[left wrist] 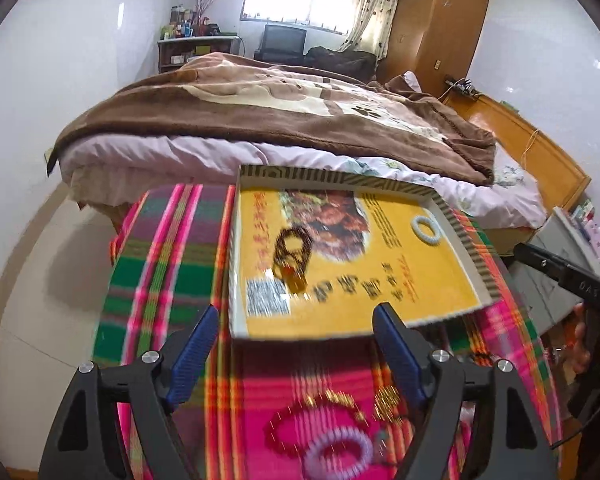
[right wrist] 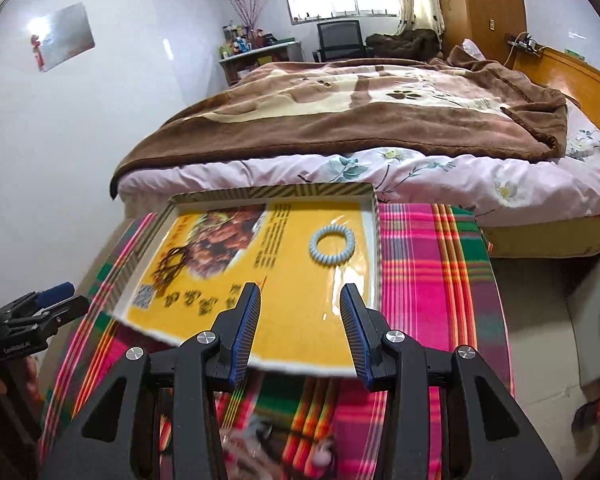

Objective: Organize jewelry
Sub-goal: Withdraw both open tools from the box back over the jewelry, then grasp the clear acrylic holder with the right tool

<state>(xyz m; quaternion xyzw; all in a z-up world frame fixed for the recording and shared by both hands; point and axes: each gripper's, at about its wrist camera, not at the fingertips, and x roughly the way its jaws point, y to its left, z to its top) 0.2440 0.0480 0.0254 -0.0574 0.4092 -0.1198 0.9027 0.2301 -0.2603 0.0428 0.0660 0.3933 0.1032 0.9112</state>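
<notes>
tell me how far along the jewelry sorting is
Done: a pale blue coil bracelet and a dark beaded bracelet lie in the yellow tray. In hand: nothing; both grippers, left and right, are open and empty. Left: the purple coil bracelet and red beaded strand on the plaid cloth.

The left tool (left wrist: 296, 322) tilts downward with its blue-padded fingers (left wrist: 194, 350) spread wide and nothing between them. The right tool (right wrist: 300, 304) tilts likewise, fingers (right wrist: 246, 320) parted and empty.

Two bracelets (right wrist: 332, 246) lie in the tray (right wrist: 276, 192), bed (right wrist: 380, 120) behind.
</notes>
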